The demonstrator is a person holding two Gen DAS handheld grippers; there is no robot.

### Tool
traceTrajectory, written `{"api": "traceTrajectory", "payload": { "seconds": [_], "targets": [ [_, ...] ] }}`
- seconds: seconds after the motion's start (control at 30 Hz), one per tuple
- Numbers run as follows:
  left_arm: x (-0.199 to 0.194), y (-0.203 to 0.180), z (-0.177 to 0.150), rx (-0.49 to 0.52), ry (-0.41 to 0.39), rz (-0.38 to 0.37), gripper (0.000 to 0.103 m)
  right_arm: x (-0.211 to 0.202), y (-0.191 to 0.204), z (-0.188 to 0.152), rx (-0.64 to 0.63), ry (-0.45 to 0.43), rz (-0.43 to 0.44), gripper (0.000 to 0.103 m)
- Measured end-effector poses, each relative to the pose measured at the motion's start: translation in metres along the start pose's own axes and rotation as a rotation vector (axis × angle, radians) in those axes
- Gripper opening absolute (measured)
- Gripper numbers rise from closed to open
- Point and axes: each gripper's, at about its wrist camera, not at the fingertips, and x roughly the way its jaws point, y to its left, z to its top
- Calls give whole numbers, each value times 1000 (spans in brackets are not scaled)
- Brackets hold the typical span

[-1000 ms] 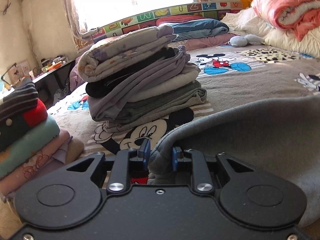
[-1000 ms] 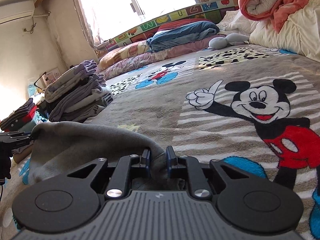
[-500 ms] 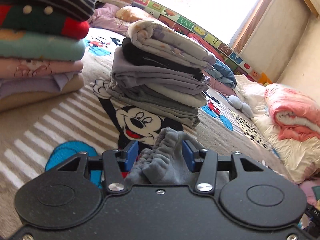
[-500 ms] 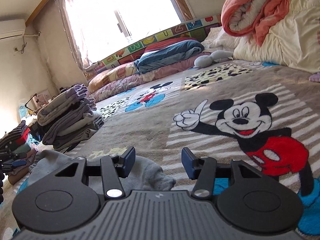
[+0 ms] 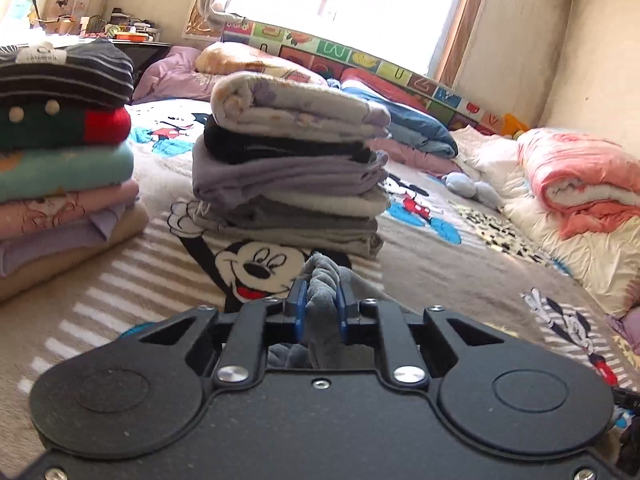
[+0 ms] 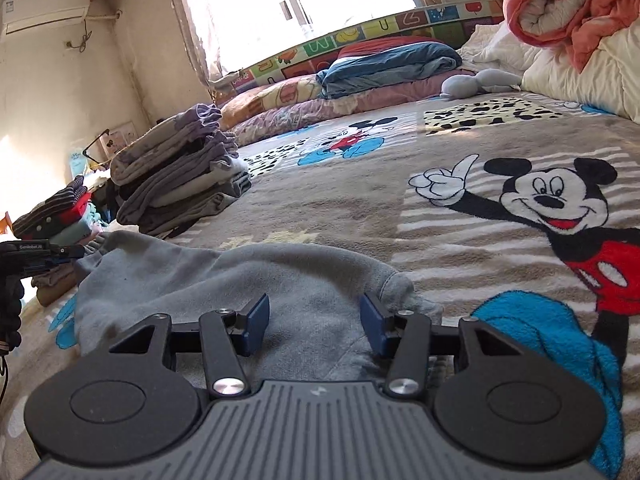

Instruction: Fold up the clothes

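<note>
A grey fleece garment (image 6: 256, 280) lies crumpled on the near part of a bed covered by a Mickey Mouse blanket (image 6: 460, 208), with two grippers at its ends. The left gripper (image 5: 319, 307) is closing, its blue pads pinching a bunched fold of the grey fabric. The right gripper (image 6: 314, 326) is spread, jaws easing inward, with the cloth lying between the pads but not pressed. Ahead of the left gripper stands a stack of folded clothes (image 5: 292, 168); a second stack (image 5: 64, 148) sits at the bed's left edge. The blanket's middle and right side lie open. A rolled pink quilt (image 5: 580, 180) lines the right edge, and an alphabet mat (image 6: 360, 36) lines the far edge under the window. The far gripper's body reads "GenRobot.ai".
</note>
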Motion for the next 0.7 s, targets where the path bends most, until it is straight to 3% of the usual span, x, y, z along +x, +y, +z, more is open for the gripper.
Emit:
{"api": "traceTrajectory", "payload": {
  "seconds": [0.03,0.17,0.3,0.43,0.53,0.6,0.67,0.7],
  "targets": [
    [1,3,1,-12,8,-6,13,-1,-2,-2,12,-4,8,48],
    [30,25,-21,-30,103,84,13,-2,-1,-3,13,-8,13,48],
    [25,31,-20,-40,64,70,16,-1,-6,-1,30,-9,23,48],
    [13,0,-17,126,-32,140,15,-3,-1,0,12,-13,13,49],
    [14,-26,-21,219,-61,47,17,-10,12,3,-49,-46,3,58],
    [28,-38,-33,290,-16,29,27,-17,22,6,-106,-78,-3,66],
    [52,-42,-50,380,74,119,35,-17,24,9,-129,-69,4,66],
    [63,-40,-59,416,109,158,35,-14,22,9,-129,-48,-11,66]
  ]
}}
